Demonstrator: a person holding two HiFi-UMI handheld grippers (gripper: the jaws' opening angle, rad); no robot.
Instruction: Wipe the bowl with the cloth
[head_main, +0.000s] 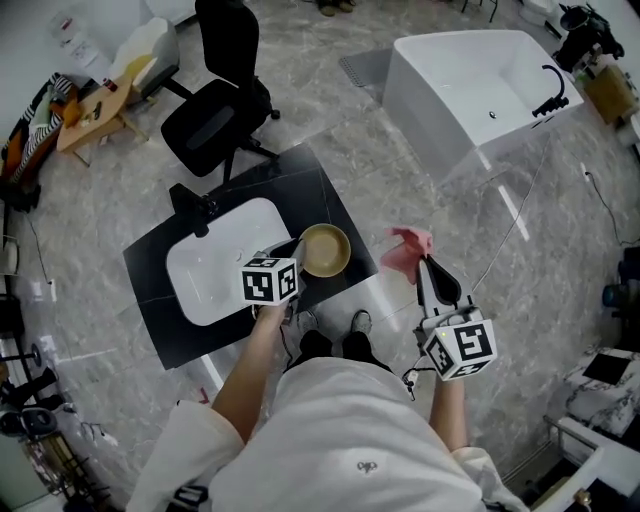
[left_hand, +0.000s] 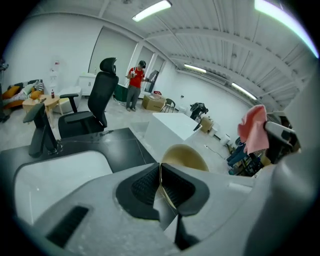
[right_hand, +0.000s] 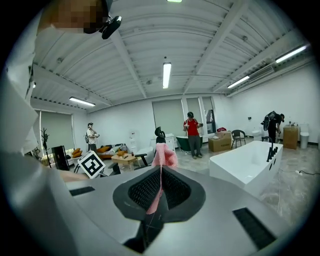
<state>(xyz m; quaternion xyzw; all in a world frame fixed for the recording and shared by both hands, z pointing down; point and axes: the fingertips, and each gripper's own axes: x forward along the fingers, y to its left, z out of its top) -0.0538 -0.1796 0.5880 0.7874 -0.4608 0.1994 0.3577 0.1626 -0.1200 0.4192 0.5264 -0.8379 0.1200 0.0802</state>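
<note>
A tan bowl (head_main: 325, 250) is tilted at the right end of the black countertop (head_main: 330, 195), its rim pinched by my left gripper (head_main: 290, 262). In the left gripper view the bowl (left_hand: 187, 157) rises beyond the jaws, which are shut on its thin rim. Off the counter to the right, my right gripper (head_main: 425, 262) holds up a pink cloth (head_main: 408, 250), apart from the bowl. In the right gripper view the cloth (right_hand: 163, 156) sticks up from between the shut jaws. The left gripper view shows the cloth (left_hand: 253, 129) at the right.
A white sink basin (head_main: 220, 262) with a black tap (head_main: 195, 210) is set in the countertop. A black office chair (head_main: 215, 115) stands behind it. A white bathtub (head_main: 470, 85) lies at the back right. The person's shoes (head_main: 330, 325) stand on the marble floor.
</note>
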